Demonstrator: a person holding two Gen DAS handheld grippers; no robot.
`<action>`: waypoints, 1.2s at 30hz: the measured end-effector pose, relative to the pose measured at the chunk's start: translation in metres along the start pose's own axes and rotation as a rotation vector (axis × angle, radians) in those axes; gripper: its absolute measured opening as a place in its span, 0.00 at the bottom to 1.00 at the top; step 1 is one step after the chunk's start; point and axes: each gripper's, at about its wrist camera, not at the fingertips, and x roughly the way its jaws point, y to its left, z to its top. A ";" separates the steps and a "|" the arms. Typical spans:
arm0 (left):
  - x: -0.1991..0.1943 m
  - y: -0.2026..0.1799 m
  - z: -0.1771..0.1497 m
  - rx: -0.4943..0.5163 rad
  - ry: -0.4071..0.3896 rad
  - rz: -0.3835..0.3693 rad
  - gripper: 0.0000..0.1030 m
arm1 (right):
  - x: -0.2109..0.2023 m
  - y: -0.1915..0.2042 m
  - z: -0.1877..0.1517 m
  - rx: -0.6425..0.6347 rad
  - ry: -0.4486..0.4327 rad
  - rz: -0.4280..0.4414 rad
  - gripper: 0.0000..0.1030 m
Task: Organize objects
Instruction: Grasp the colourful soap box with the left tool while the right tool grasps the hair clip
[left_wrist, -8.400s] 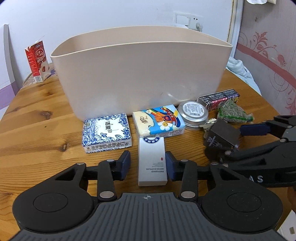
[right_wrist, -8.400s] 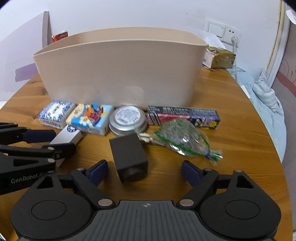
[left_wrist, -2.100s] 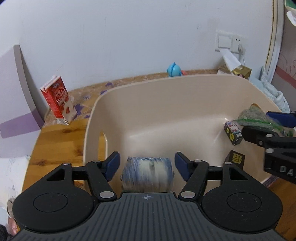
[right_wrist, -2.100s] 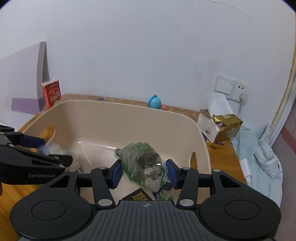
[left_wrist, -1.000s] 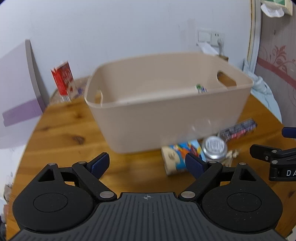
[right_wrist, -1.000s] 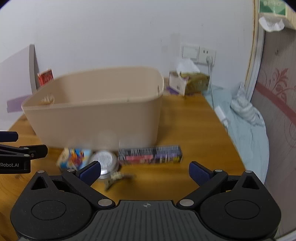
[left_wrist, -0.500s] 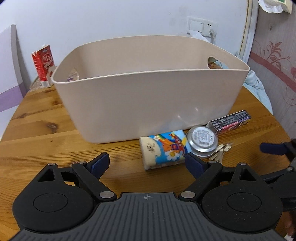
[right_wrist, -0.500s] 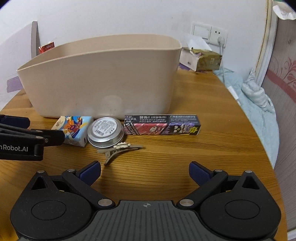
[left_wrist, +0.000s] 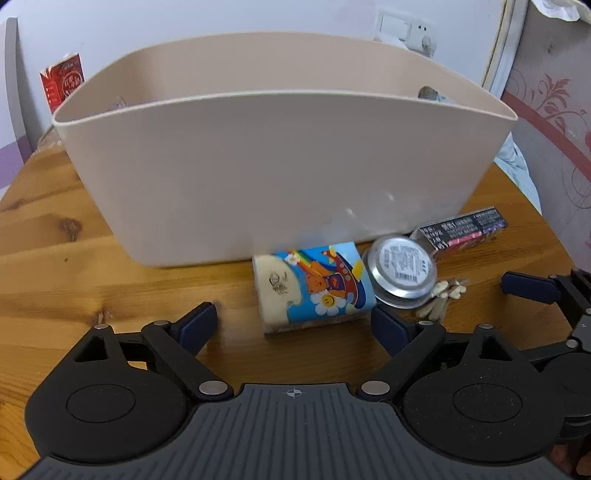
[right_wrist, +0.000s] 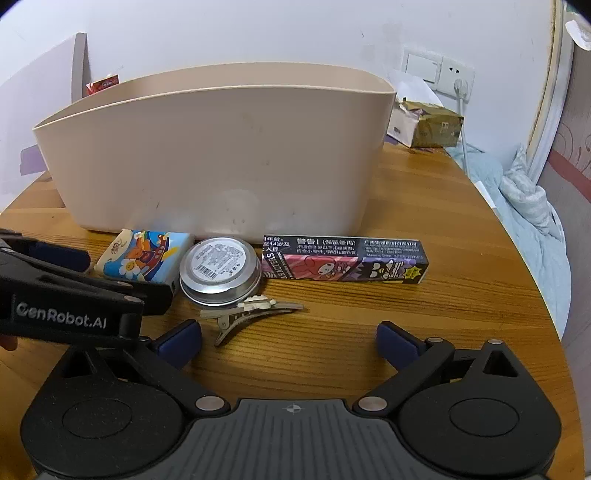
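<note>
I have the left gripper (left_wrist: 291, 323) low in the left wrist frame with its jaws spread wide and nothing gripped; the cartoon tissue pack (left_wrist: 314, 286) lies on the wooden surface (left_wrist: 74, 266) just ahead of the gap, nearer the right finger, untouched. To the right of the pack, and touching it as far as I can tell, sits the round silver tin (left_wrist: 402, 269), label up. Right of the tin, a pale hair clip (left_wrist: 441, 295) lies on the wood, and the long printed box (left_wrist: 461, 230) runs toward the right edge, close against the beige bin (left_wrist: 280, 166), which fills the middle and top of the frame. A red carton (left_wrist: 62, 83) stands at upper left behind the bin.

In the right wrist frame the right gripper (right_wrist: 290, 338) is likewise wide open and empty at the bottom. The hair clip (right_wrist: 251, 314) lies just ahead of its left finger, the tin (right_wrist: 219, 269) just beyond the clip, the tissue pack (right_wrist: 144, 260) left of the tin, and the printed box (right_wrist: 345, 264) right of it, all in a row along the foot of the bin (right_wrist: 221, 155). The left gripper (right_wrist: 66, 291) enters from the left edge, over the near end of the pack. A torn cardboard box (right_wrist: 428, 123) sits at upper right on the surface (right_wrist: 424, 325).
</note>
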 end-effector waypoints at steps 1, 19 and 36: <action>0.000 0.001 0.000 -0.001 0.001 -0.002 0.89 | 0.000 -0.001 0.000 0.006 -0.005 0.005 0.94; -0.007 0.001 0.002 0.022 0.001 0.014 0.41 | -0.004 0.009 0.004 -0.015 -0.038 0.055 0.48; -0.020 -0.010 0.000 0.041 -0.051 0.012 0.89 | -0.016 0.003 -0.007 -0.008 -0.032 0.039 0.48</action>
